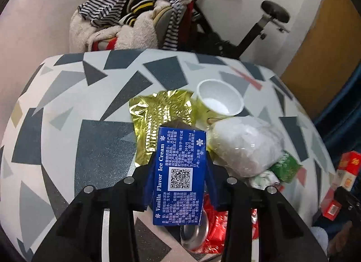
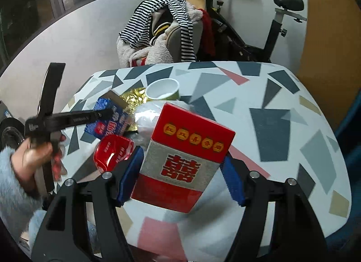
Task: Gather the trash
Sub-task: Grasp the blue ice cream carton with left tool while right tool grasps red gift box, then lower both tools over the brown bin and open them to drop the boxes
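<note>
On the table (image 1: 67, 94) the paper cup (image 1: 220, 99) stands far, the foil wrapper (image 1: 158, 113) to its left (touching it), the plastic bag (image 1: 246, 146) nearer.

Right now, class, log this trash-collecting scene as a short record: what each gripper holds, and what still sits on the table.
left gripper: shut on blue ice cream box
right gripper: shut on red box
table: patterned top
left on table: paper cup, gold wrapper, clear plastic bag, green packet
</note>
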Tool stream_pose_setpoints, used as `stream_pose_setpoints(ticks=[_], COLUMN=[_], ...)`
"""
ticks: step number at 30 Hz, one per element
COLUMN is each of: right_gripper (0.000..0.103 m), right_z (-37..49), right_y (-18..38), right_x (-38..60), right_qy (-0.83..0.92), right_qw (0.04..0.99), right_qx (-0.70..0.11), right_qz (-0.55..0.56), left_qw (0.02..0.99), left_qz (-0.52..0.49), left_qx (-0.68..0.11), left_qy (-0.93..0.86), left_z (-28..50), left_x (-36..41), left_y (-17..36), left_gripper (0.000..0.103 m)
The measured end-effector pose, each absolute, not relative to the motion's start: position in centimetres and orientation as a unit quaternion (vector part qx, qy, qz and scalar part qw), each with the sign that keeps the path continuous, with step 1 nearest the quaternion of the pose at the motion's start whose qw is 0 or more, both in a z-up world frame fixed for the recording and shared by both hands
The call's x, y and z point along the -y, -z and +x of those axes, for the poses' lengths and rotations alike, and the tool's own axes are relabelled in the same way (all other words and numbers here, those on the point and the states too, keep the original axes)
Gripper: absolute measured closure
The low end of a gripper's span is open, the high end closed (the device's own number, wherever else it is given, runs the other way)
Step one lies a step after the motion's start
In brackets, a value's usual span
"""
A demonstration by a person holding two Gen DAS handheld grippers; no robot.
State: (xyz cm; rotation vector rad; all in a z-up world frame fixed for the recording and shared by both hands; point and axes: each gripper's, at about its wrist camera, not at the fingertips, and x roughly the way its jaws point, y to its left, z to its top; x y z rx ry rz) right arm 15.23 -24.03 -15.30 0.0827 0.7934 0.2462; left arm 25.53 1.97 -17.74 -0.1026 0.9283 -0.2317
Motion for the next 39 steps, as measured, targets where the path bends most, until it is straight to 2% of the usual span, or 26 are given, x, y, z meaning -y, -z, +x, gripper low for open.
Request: stream_pose_setpoints(ticks=[9, 15, 21, 28, 34, 39], right_gripper=[0.036, 0.036, 0.036, 0.036, 0.036, 0.036], right_z=[11.7, 8.4, 4.7, 0.9, -0.7, -1.5], right_y=[15.3, 15.3, 16.7, 20.6, 24.0, 26.7], right_x=[25.1, 23.9, 23.1, 22.5, 22.9, 23.5], right_qy=[-0.128, -0.147, -0.163, -0.174, -0.162, -0.152], right_qw=[0.916, 0.918, 0.916, 0.909, 0.91, 0.904], right_qx=[-0.376, -0.367, -0.366, -0.378, -0.379, -0.395], right_qz=[0.049, 0.038, 0.025, 0.026, 0.052, 0.065], left_qw=[0.912, 0.912, 0.905, 0.879, 0.853, 0.834], left_qz=[-0.032, -0.028, -0.03, -0.002, 0.025, 0.034], left_qx=[-0.383, -0.368, -0.365, -0.41, -0.469, -0.511], left_qy=[0.144, 0.177, 0.215, 0.246, 0.229, 0.207], left_z=[17.7, 10.3, 2.4, -3.8, -4.6, -3.6], left_x=[-3.1, -2.6, -1.0, 1.4, 2.6, 2.8], left_y=[10.7, 9.9, 13.2, 20.9, 28.0, 31.7], left_gripper=[0.065, 0.065, 0.065, 0.065, 0.065, 0.065])
